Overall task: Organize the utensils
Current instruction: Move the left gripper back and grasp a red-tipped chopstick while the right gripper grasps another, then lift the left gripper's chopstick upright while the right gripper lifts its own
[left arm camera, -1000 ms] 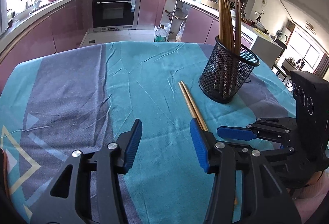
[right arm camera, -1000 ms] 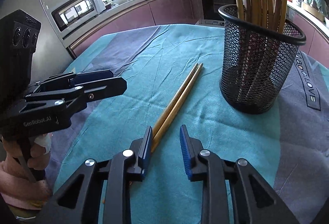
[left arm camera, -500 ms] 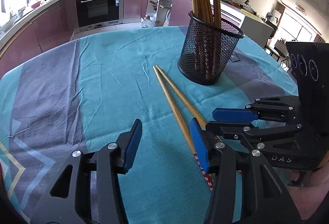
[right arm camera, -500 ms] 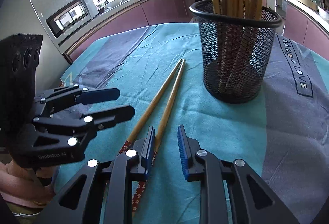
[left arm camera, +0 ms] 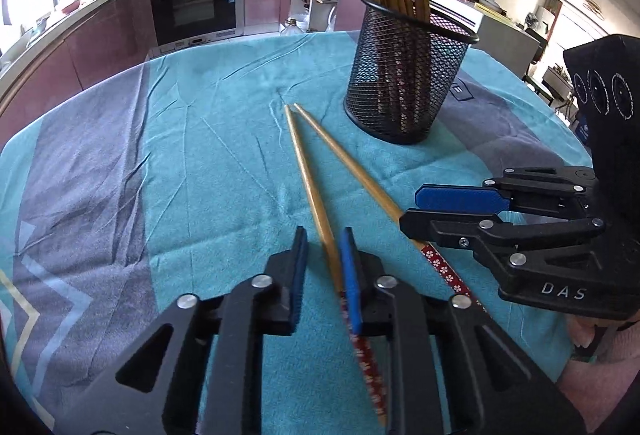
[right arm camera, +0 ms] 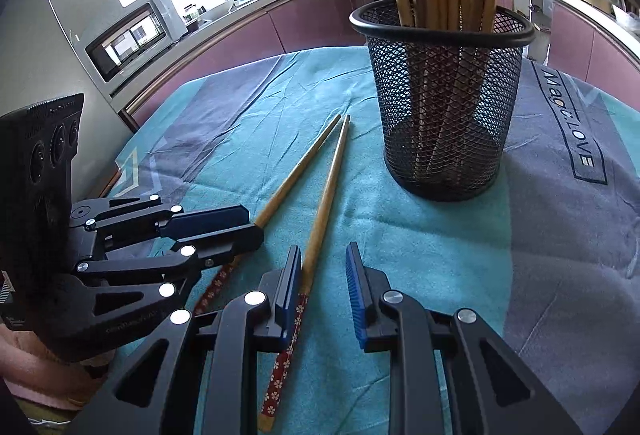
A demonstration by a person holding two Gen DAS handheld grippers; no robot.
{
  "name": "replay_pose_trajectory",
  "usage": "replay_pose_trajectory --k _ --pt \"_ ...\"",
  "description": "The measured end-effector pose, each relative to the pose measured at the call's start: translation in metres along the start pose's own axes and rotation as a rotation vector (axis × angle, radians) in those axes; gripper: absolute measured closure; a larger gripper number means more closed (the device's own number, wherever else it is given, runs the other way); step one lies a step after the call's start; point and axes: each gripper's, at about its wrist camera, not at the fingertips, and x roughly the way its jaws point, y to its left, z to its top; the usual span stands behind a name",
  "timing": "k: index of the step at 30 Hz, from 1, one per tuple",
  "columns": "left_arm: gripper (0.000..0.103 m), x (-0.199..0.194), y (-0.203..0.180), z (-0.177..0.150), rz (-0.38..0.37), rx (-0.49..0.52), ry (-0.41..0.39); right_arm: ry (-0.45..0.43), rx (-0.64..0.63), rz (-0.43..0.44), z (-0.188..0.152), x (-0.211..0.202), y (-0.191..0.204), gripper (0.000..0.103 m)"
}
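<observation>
Two wooden chopsticks with red flowered ends lie in a narrow V on the teal cloth. One chopstick (left arm camera: 308, 175) runs between the fingers of my left gripper (left arm camera: 323, 235), whose jaws are closing. It rests against the right pad, with cloth still showing on its other side. The other chopstick (right arm camera: 326, 203) lies against the left pad of my right gripper (right arm camera: 324, 251), which stands open. A black mesh holder (left arm camera: 404, 83) with several chopsticks upright in it stands beyond the tips. Each gripper also shows from the side: the right gripper (left arm camera: 410, 209), the left gripper (right arm camera: 252, 225).
The cloth (left arm camera: 192, 163) is teal with grey bands and covers a round table. Kitchen counters and an oven (left arm camera: 196, 7) lie past its far edge. A hand (left arm camera: 596, 335) holds the right gripper at the near right.
Both grippers came down and forward to the chopsticks' flowered ends. The near ends spread apart into a V. The left jaws have narrowed around one chopstick.
</observation>
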Motion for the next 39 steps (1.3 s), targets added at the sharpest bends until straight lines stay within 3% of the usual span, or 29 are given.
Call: replay_pose_trajectory --k 3,12,15,19,24,31,39 --pt "0.094 -0.003 0.002 -0.003 0.013 -0.02 -0.003 -0.002 -0.009 -0.01 0.002 0.002 0.002 0.082" --pt "0.094 -0.01 -0.001 -0.014 0.023 -0.041 -0.001 -0.014 -0.043 -0.056 0.014 0.015 0.006 0.082" --pt "0.068 -0.01 -0.001 -0.012 0.002 -0.04 0.0 -0.015 -0.044 -0.063 0.018 0.018 0.006 0.085" --pt "0.068 0.0 -0.004 -0.002 0.036 -0.005 0.003 -0.016 -0.035 -0.064 0.024 0.023 0.004 0.088" --pt "0.074 0.008 0.0 0.01 0.049 0.007 0.004 -0.016 -0.028 -0.062 0.032 0.029 0.002 0.09" --pt "0.093 0.015 0.008 0.022 0.056 -0.014 0.002 -0.02 -0.014 -0.056 0.037 0.033 -0.002 0.095" --pt "0.095 0.015 0.009 0.023 0.046 -0.045 -0.005 -0.029 0.022 -0.031 0.031 0.028 -0.008 0.098"
